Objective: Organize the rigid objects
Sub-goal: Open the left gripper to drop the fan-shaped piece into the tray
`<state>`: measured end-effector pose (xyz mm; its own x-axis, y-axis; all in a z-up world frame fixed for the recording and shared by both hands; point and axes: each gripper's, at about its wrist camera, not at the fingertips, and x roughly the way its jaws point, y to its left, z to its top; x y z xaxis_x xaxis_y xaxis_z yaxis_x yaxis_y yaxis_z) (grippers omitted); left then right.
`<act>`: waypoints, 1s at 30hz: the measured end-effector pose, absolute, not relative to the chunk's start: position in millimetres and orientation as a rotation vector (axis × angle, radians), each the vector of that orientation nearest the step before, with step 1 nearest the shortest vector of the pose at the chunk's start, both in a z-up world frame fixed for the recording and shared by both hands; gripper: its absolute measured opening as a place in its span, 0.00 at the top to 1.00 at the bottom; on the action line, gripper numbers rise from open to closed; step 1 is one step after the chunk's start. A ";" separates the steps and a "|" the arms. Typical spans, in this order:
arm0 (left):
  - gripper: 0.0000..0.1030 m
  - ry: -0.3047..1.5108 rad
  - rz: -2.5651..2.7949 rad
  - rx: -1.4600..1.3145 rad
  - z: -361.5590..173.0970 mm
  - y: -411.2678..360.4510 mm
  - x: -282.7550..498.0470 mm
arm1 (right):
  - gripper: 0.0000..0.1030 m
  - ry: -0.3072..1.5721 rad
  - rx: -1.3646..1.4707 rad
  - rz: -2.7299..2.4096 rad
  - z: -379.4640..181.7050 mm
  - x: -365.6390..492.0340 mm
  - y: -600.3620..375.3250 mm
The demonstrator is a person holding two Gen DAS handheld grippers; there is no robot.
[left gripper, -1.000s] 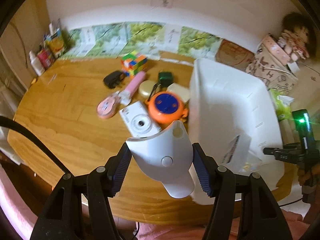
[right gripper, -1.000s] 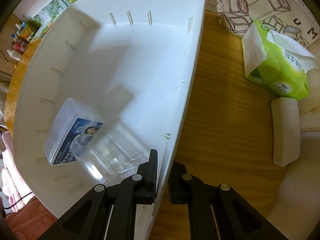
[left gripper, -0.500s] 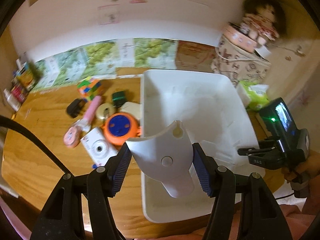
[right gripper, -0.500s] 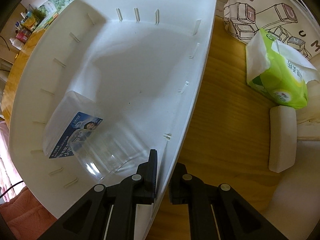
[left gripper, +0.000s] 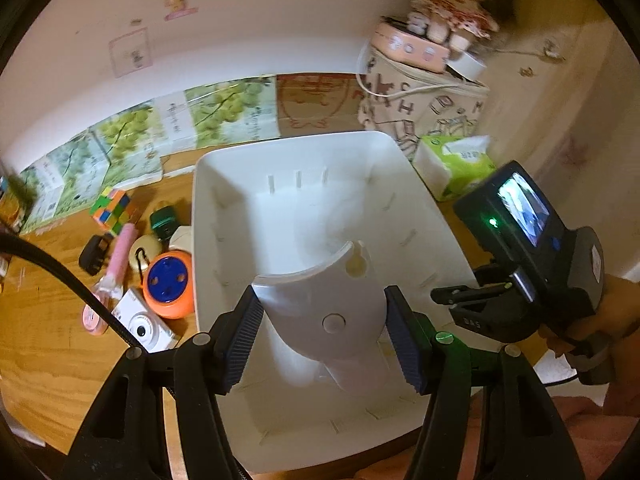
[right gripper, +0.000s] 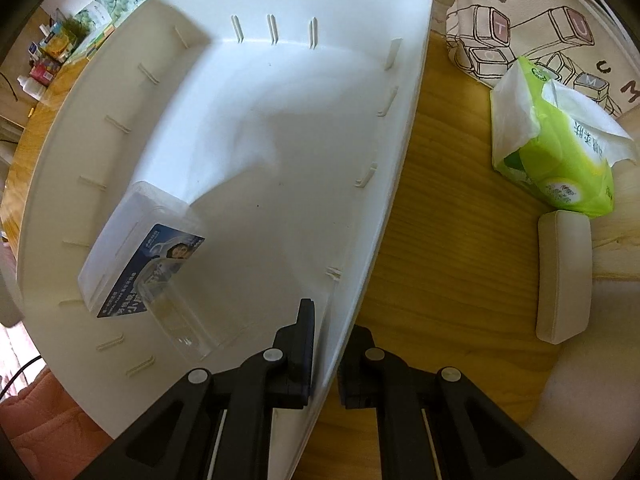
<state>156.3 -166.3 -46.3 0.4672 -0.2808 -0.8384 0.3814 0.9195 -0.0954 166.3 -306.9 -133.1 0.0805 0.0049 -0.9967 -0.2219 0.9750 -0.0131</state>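
Observation:
My left gripper is shut on a white curved plastic holder and holds it above the inside of the white bin. My right gripper is shut on the bin's right rim, one finger inside the wall and one outside. In the left wrist view that right gripper shows at the bin's right edge, held by a person's hand. Inside the bin lie a translucent box with a blue label and a clear plastic cup on its side.
On the wooden table left of the bin lie an orange and blue round case, a white toy camera, a pink stick, a colour cube and black chargers. A green tissue pack, a cream case and a printed bag stand right of the bin.
My left gripper has carried the white holder rightward from over the table's loose items to over the bin's middle, rolling as it went. The right gripper kept its hold on the rim.

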 end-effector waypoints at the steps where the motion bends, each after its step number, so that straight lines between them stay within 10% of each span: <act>1: 0.37 1.003 -0.414 0.119 -46.2 -167.9 155.6 | 0.91 1.483 -0.176 0.170 -132.8 166.5 -307.7; 30: 0.24 0.983 -0.270 0.058 -42.9 -91.5 138.4 | 0.92 1.494 -0.067 0.134 -132.7 171.0 -328.6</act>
